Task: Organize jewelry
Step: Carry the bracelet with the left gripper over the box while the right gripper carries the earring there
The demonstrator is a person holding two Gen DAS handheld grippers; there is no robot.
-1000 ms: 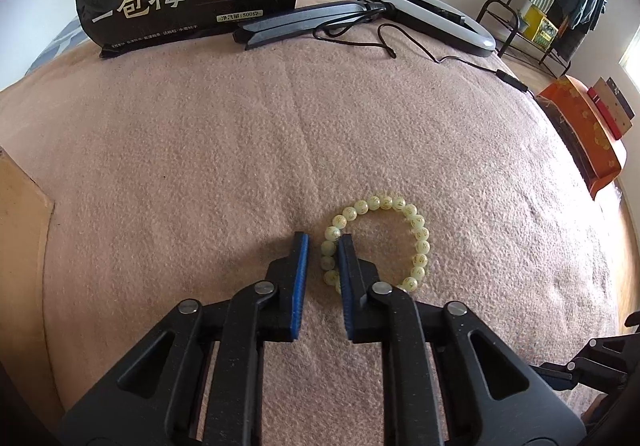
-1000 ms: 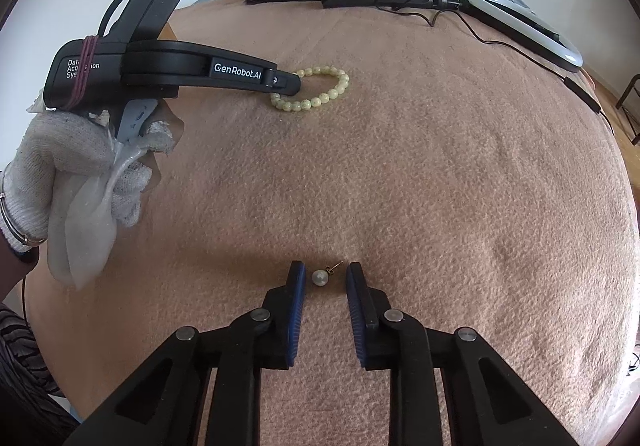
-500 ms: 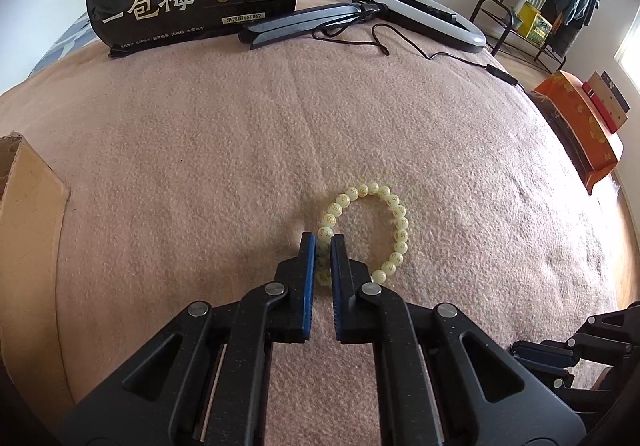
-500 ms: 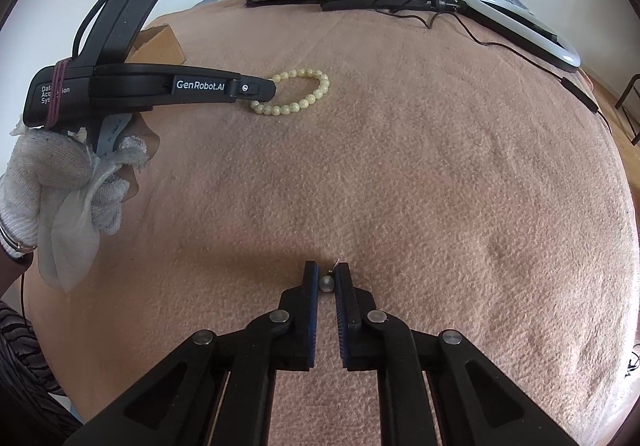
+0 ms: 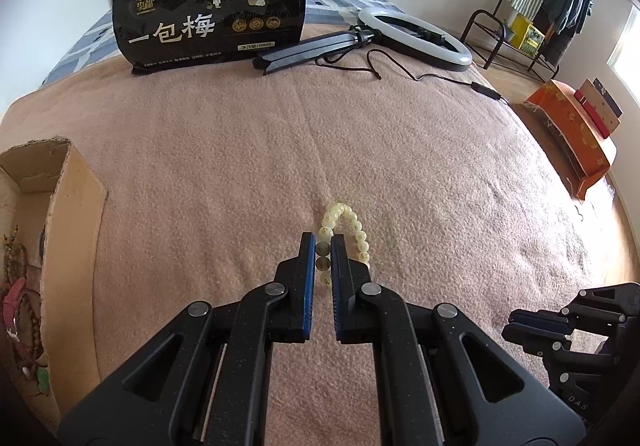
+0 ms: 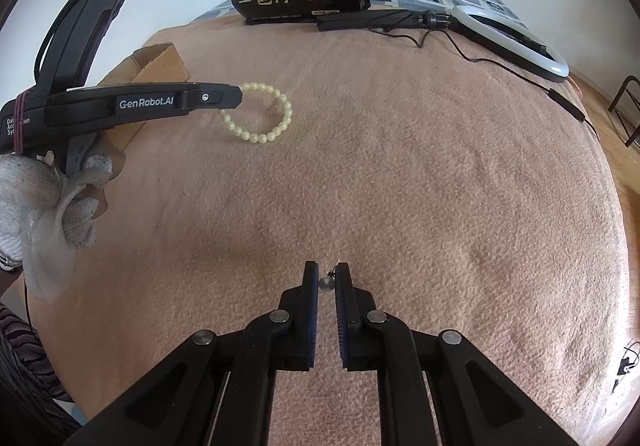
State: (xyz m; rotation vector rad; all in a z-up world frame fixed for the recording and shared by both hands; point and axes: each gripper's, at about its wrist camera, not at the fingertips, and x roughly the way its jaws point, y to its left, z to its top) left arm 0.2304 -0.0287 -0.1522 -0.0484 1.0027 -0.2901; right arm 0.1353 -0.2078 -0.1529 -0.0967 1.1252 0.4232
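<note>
left tool (image 5: 323,250) clamps pale bead bracelet (image 5: 347,230); right tool (image 6: 326,278) pinches small pearl earring (image 6: 325,283).

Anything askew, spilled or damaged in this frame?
Nothing stands out. The left gripper pinches the bead bracelet, the right gripper pinches the earring, and the blanket lies flat.

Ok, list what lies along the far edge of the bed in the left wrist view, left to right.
Black snack bag with gold tree print → folded grey tripod legs → white ring light → black metal clothes rack.
</note>
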